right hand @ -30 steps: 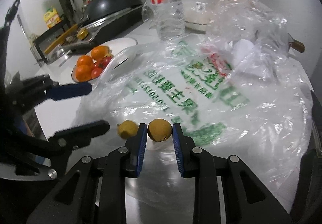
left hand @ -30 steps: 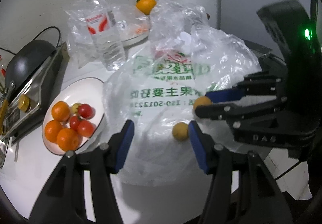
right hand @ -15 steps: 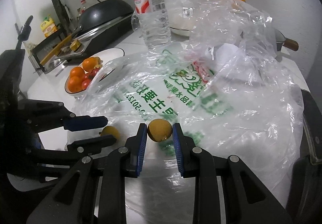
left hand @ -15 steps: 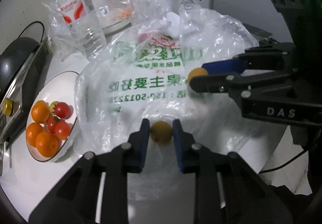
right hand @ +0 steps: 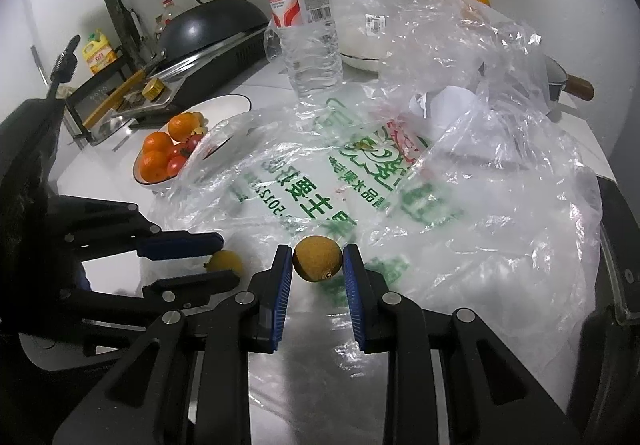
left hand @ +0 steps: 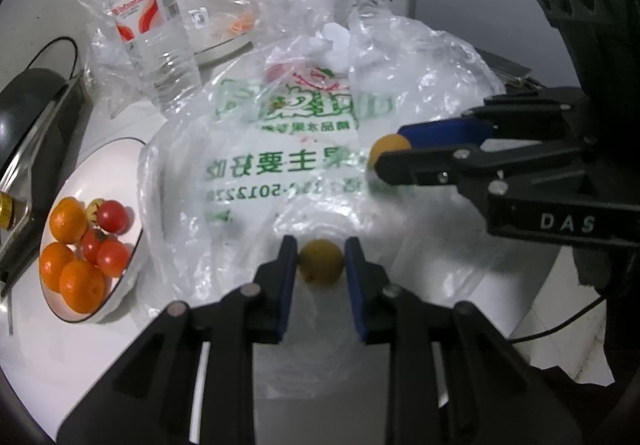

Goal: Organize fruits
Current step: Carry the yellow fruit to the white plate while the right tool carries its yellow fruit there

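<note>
At the far left a white plate (left hand: 116, 165) holds mandarins (left hand: 67, 219) and cherry tomatoes (left hand: 113, 216), and it looks like the place where the loose fruit belongs. To its right the printed plastic bag (left hand: 304, 149) lies spread and crumpled over the table, thin and slick, so anything resting on it can slide or roll at a nudge. Near the front edge of that bag the left gripper (left hand: 321, 265) is closed on a small yellow fruit (left hand: 322, 262), its two blue pads pressing the fruit's sides across the widest part. The fruit looks light, round and smooth-skinned, firm enough for a modest squeeze but likely to squirt out if pinched off centre, so a hold across the middle suits it. The left gripper points steeply down toward the table, with the fruit low against the plastic. Further right the right gripper (right hand: 317, 265) grips a second, browner fruit (right hand: 317, 259) the same way, pads on opposite sides at its middle, and it too tilts downward over the bag. In the left wrist view that gripper reaches in from the right edge with its fruit at the fingertips, near the left one but apart from it. A water bottle (left hand: 150, 33) stands at the far side behind the bag.
</note>
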